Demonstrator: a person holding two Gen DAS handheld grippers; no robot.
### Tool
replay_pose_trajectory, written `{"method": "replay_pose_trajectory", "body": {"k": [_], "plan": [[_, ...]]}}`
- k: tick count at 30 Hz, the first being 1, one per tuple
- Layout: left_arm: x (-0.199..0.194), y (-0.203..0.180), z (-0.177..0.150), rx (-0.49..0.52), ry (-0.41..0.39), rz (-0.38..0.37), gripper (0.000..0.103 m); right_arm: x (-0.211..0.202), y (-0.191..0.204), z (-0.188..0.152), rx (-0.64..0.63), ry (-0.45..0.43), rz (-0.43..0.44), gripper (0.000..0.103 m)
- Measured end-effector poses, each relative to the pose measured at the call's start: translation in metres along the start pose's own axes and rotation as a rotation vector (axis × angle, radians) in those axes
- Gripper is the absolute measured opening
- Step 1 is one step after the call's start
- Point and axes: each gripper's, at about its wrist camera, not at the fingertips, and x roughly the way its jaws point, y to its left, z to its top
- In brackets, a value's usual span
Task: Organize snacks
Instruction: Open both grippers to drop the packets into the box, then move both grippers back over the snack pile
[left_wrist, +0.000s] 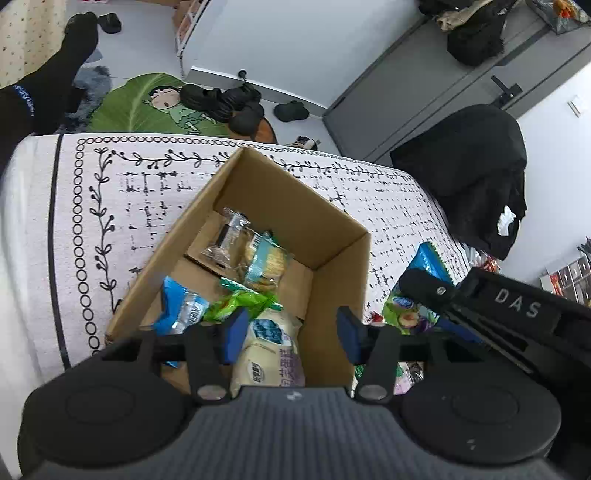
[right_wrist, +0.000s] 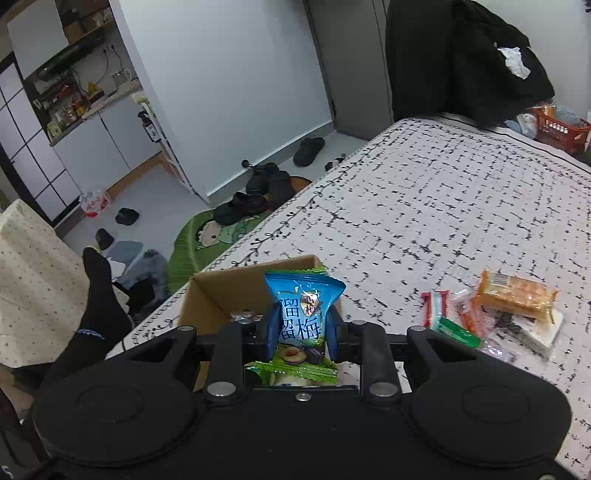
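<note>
An open cardboard box (left_wrist: 332, 218) stands on the patterned bed cover (left_wrist: 110, 192) and holds several snack packets, among them a cream packet (left_wrist: 271, 350), a green one (left_wrist: 240, 301) and a blue one (left_wrist: 181, 306). My left gripper (left_wrist: 291, 338) is open and empty just above the box's near side. My right gripper (right_wrist: 301, 328) is shut on a blue and green plum snack packet (right_wrist: 301, 310), held over the box's right rim (right_wrist: 221, 277). That packet also shows in the left wrist view (left_wrist: 410, 306) beside the box.
Several loose snack packets (right_wrist: 513, 295) lie on the cover (right_wrist: 443, 206) to the right of the box. Black shoes (right_wrist: 255, 195) and a green leaf mat (left_wrist: 136, 103) are on the floor past the bed edge. A person's black-socked leg (left_wrist: 48, 85) is at the left.
</note>
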Motion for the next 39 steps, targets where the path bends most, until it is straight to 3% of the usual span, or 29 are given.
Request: {"method": "replay_pose_trajectory", "body": {"k": [8, 13, 27, 39], "plan": [[-0.003, 0.003, 0.003, -0.024, -0.017, -0.001, 0.072, -0.004, 0.007, 0.006, -0.002, 0.011, 0.1, 0.03], [-0.003, 0.0, 0.002, -0.014, -0.017, -0.004, 0.081, -0.013, -0.003, 0.005, 0.016, -0.003, 0.068, 0.052], [-0.006, -0.03, -0.014, 0.083, -0.006, -0.01, 0.092, -0.045, -0.066, -0.01, 0.083, -0.009, -0.009, 0.056], [-0.01, -0.062, -0.034, 0.186, -0.026, -0.021, 0.103, -0.071, -0.108, -0.017, 0.128, -0.059, -0.036, 0.078]]}}
